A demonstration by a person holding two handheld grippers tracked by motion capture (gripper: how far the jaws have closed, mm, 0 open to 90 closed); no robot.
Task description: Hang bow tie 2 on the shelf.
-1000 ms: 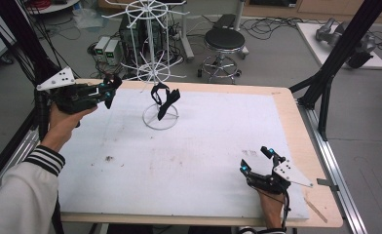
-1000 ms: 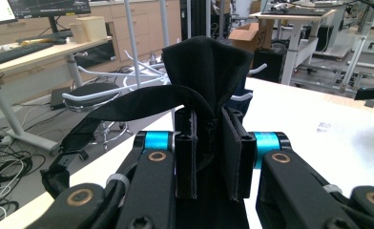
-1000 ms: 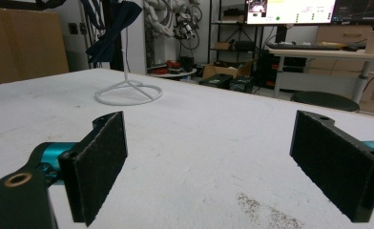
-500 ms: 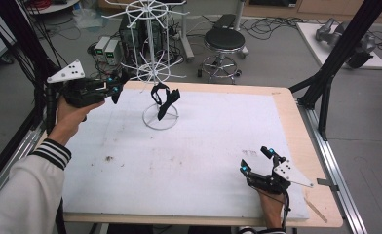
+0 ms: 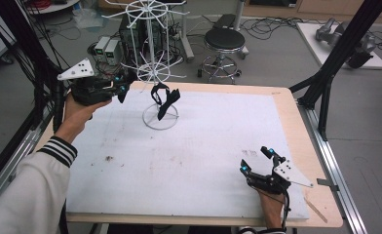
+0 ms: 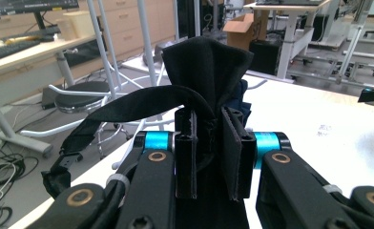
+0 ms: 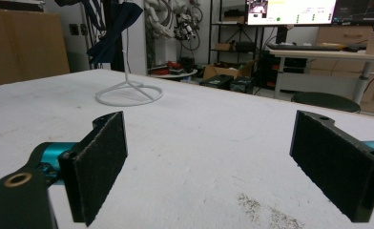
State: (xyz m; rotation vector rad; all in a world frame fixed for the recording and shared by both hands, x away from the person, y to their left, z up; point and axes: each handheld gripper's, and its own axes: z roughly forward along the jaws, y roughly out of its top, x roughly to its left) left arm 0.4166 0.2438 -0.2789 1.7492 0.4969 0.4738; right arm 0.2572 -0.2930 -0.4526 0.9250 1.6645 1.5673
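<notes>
A white wire stand (image 5: 151,53) rises from a ring base (image 5: 159,122) at the far side of the table. Dark cloth pieces (image 5: 163,100) hang low on it. My left gripper (image 5: 122,87) hovers just left of the stand, above the table's far left corner. In the left gripper view it (image 6: 209,160) is shut on a black cloth piece (image 6: 206,62) with a strap (image 6: 113,112) trailing left. My right gripper (image 5: 257,160) rests on the mat near the front right, open with nothing between its pads (image 7: 101,162). The right gripper view has the stand's ring base (image 7: 128,95) and a dark blue cloth (image 7: 116,26) ahead.
A white mat (image 5: 203,141) covers the wooden table (image 5: 296,131). Black frame posts (image 5: 325,92) stand at the right edge and at the left. A stool (image 5: 223,44) and equipment sit on the floor behind the table.
My left gripper has shifted right, toward the wire stand, and slightly up. The right gripper has stayed put.
</notes>
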